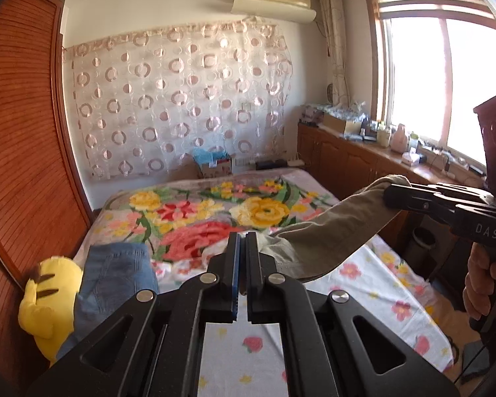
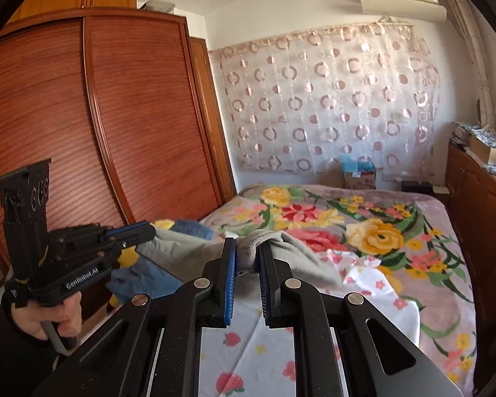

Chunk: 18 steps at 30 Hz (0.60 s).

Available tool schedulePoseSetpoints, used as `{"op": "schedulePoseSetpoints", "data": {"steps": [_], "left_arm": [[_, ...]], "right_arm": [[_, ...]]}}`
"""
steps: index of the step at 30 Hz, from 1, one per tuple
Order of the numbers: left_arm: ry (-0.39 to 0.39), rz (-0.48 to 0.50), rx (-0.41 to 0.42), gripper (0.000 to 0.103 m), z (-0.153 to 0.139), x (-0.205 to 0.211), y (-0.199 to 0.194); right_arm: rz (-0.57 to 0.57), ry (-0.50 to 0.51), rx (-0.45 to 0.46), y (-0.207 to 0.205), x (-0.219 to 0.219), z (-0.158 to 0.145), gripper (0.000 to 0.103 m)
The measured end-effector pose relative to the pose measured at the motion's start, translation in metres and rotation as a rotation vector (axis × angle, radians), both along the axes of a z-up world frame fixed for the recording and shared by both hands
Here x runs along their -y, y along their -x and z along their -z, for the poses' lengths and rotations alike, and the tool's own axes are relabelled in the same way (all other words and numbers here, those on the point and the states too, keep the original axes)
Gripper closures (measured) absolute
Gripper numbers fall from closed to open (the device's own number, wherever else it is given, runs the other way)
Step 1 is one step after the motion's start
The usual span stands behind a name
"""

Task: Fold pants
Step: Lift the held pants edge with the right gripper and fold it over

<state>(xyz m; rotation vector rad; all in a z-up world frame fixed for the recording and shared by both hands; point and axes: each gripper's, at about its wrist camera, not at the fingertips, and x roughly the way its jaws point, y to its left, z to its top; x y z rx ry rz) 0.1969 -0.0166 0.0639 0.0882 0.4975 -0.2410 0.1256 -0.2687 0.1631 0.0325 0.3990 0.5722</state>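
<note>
Olive-grey pants hang stretched in the air above the bed, between my two grippers. My left gripper is shut, and a thin edge of the cloth runs off from its tips to the right. In the right wrist view the left gripper is held by a hand at the left, with its tips at the pants. My right gripper is shut on a bunched fold of the same pants. That right gripper also appears in the left wrist view, where it holds the far end.
A bed with a floral blanket and a white flowered sheet lies below. Folded blue jeans and a yellow plush toy sit at its left edge, beside a wooden wardrobe. Low wooden cabinets run under the window.
</note>
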Motion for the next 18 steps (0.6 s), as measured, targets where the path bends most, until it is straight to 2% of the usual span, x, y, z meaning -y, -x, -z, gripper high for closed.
{"op": "schedulePoseSetpoints", "data": {"steps": [2,8,10,13,18], "left_arm": [[-0.003,0.008,-0.060,0.099,0.031,0.002,0.010],[-0.006,0.026,-0.229,0.099,0.129,0.005,0.034],[-0.011,0.026,-0.255,0.099,0.146,0.009,0.043],[-0.009,0.039,-0.271,0.099,0.158,0.015,0.056],[-0.002,0.044,-0.277,0.099,0.160,0.012,0.077]], "right_arm": [[0.003,0.029,-0.041,-0.004,-0.002,0.025,0.090],[-0.006,0.130,-0.258,-0.006,-0.006,0.136,0.090],[-0.006,0.168,-0.308,-0.006,-0.008,0.163,0.090],[-0.017,0.183,-0.345,-0.005,-0.010,0.182,0.090],[-0.032,0.180,-0.348,0.007,-0.013,0.185,0.090]]}}
